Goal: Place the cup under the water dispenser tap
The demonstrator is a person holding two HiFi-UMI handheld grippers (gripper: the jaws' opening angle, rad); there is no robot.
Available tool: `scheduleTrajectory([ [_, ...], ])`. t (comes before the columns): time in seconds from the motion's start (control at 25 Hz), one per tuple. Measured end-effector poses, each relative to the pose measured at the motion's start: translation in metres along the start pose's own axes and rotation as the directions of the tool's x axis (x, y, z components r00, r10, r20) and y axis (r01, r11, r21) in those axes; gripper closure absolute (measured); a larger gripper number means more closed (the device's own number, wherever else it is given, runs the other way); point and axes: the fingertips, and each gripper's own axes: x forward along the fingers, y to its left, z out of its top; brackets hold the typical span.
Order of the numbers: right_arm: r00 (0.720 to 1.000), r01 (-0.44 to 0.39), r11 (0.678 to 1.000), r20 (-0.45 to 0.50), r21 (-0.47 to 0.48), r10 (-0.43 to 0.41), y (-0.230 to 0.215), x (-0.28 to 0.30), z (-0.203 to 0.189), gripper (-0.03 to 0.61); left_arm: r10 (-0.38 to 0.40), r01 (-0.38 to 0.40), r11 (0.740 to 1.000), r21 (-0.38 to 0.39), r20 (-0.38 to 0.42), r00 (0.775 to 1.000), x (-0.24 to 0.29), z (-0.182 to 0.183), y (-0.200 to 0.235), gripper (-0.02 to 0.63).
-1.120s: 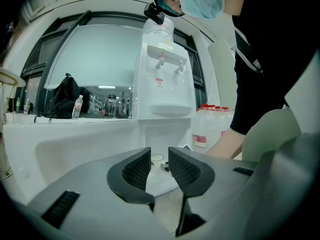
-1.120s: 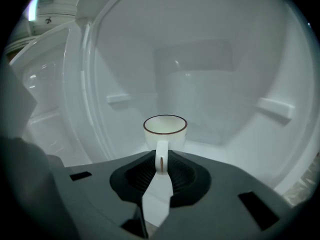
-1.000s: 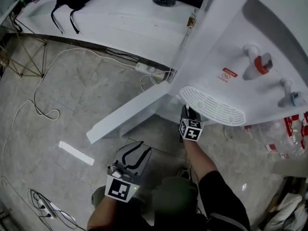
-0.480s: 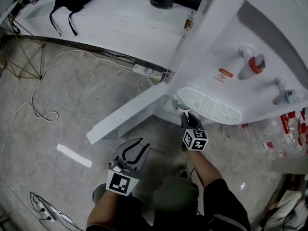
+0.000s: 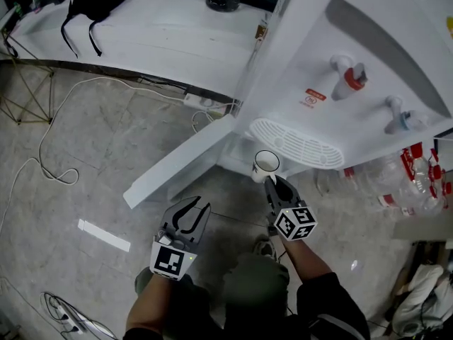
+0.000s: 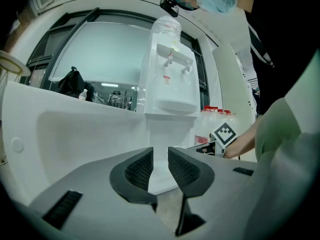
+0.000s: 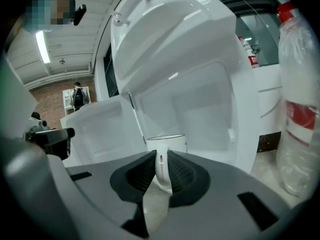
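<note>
Right gripper pinches the cup by its handle only — it may pivot and hit the drip tray; left gripper narrow, empty.

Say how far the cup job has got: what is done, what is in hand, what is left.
Done: the right gripper is shut on the cup. In hand: the cup hangs below the drip tray. Left: set it on that tray under a tap. The left gripper is empty.
</note>
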Motion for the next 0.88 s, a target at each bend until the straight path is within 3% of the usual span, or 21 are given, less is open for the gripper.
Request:
scheduleTrajectory([
  [0.36,0.989,-0.142,0.989,0.046,-0.039,0.143,0.054,-0.057,0.057,0.499,-0.027,0.028,0.999,0.016,-0.019,0.999,-0.007,-0.010,0.000,0.533],
  [0.44,0.982,-0.180,0.983,0.049,-0.038,0.182,0.069,-0.069,0.066,0.497,-0.026,0.026,1.000,-0.004,0.008,1.000,-0.008,-0.004,0.002,0.543],
  [0.56,0.966,-0.249,0.968,0.058,-0.043,0.251,0.094,-0.086,0.084,0.497,-0.019,0.020,1.000,-0.023,0.036,0.999,-0.010,0.001,0.004,0.560],
  [0.88,0.917,-0.381,0.924,0.120,-0.025,0.382,0.143,-0.127,0.143,0.497,-0.040,0.040,0.999,-0.017,0.023,0.999,-0.009,-0.005,0.003,0.583],
])
